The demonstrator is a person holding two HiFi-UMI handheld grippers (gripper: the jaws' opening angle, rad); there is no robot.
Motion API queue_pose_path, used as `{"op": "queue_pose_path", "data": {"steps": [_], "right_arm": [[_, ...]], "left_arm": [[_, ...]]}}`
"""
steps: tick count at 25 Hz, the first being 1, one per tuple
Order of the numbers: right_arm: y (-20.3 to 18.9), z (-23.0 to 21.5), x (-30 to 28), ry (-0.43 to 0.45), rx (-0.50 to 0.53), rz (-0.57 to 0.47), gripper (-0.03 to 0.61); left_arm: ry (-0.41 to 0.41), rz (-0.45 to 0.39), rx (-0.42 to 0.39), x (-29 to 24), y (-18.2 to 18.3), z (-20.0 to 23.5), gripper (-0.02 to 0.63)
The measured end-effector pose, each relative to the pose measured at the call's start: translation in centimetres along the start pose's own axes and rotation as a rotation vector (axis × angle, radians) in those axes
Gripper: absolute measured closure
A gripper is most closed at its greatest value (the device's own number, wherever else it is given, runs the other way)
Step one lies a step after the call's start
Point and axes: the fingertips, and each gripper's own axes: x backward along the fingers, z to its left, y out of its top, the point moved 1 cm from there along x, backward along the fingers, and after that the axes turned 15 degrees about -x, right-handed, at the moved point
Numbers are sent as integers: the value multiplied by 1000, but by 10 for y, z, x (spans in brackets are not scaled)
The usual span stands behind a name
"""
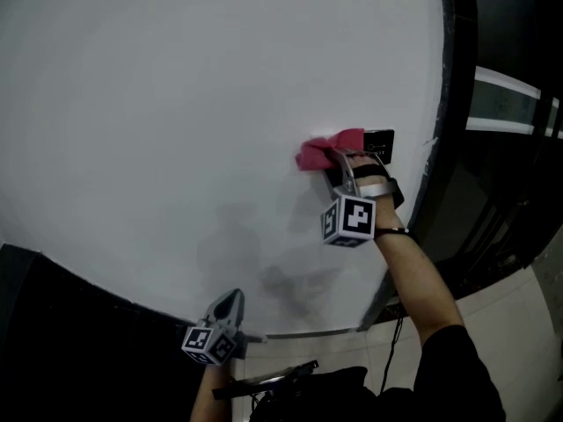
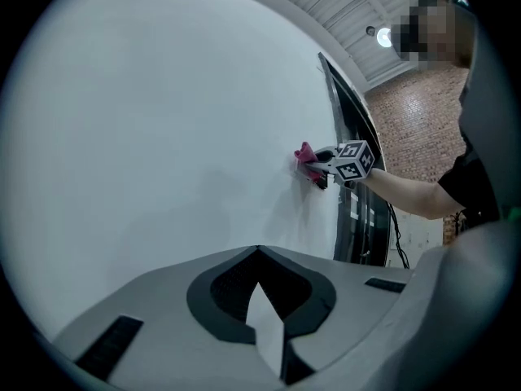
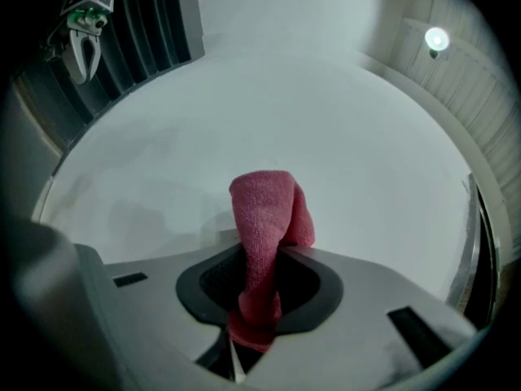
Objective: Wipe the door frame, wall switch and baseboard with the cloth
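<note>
My right gripper (image 1: 341, 158) is shut on a pink cloth (image 1: 325, 149) and presses it against the white wall beside the dark wall switch (image 1: 380, 141). In the right gripper view the pink cloth (image 3: 262, 235) stands up between the closed jaws, its top folded against the wall. The dark door frame (image 1: 450, 86) runs along the wall's right edge. My left gripper (image 1: 230, 305) hangs low near the wall's bottom, jaws shut with nothing in them. From the left gripper view the pink cloth (image 2: 306, 160) and the right gripper (image 2: 321, 166) show far off on the wall.
A dark baseboard band (image 1: 79, 341) lies at the lower left. A metal strip (image 1: 308, 333) runs along the wall's foot. Pale floor tiles (image 1: 519, 332) and a black cable (image 1: 391, 350) are at the lower right. A brick wall (image 2: 411, 125) shows past the doorway.
</note>
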Motion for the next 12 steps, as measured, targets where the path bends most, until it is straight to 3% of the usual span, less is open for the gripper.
{"op": "queue_pose_path", "data": {"steps": [4, 12], "right_arm": [[-9, 14, -5, 0, 32, -11, 495], [-22, 34, -5, 0, -7, -11, 495]], "left_arm": [[-8, 20, -7, 0, 2, -1, 623], [-22, 48, 4, 4, -12, -9, 623]]}}
